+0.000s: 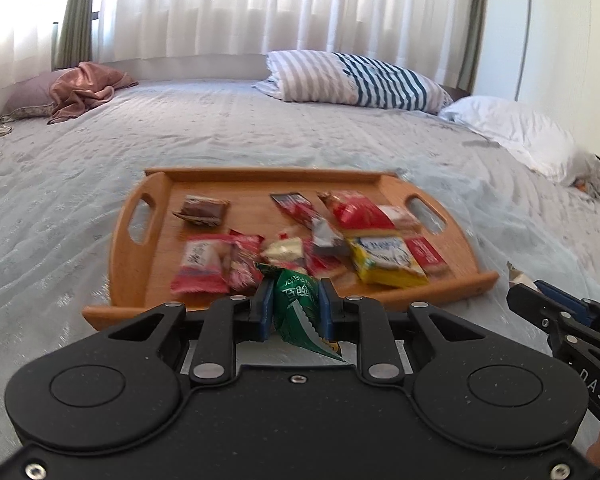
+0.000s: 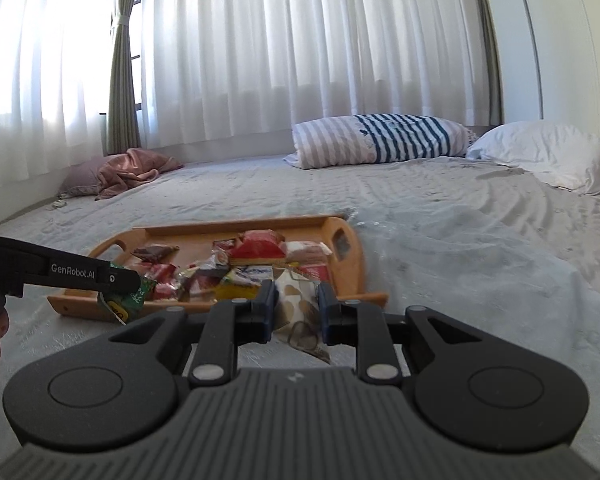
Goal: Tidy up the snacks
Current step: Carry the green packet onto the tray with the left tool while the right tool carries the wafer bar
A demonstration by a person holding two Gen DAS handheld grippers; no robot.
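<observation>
Item: wooden tray (image 1: 134,248), two cut-out handles, resting flat on the grey bedspread (image 1: 80,168); it serves as the collecting point, its raised rim keeping loose packets from sliding off onto the bed. Contents: mixed snacks in a loose heap toward the near and right side, among them a yellow packet (image 1: 388,260), a red-and-white packet (image 1: 202,266) and a dark brown packet (image 1: 202,210) lying apart near the left handle; not yet sorted by kind, by the look of it. Item: left gripper (image 1: 294,300), fingers clamped on a green packet (image 1: 296,304), which is held clear above the tray's near rim, pinched mid-body so its sealed end hangs back toward the camera. Item: right gripper (image 2: 296,304), fingers closed on a pale packet with brown spots (image 2: 296,300), likewise lifted clear, just beside the tray's near right corner. Both packets are probably being carried to a new spot, though whether into or out of the tray cannot be told; motion blur softens the labels. Background: striped pillow (image 1: 352,80), white pillow (image 1: 512,128), pink cloth (image 1: 86,88), white curtains (image 1: 260,8).
</observation>
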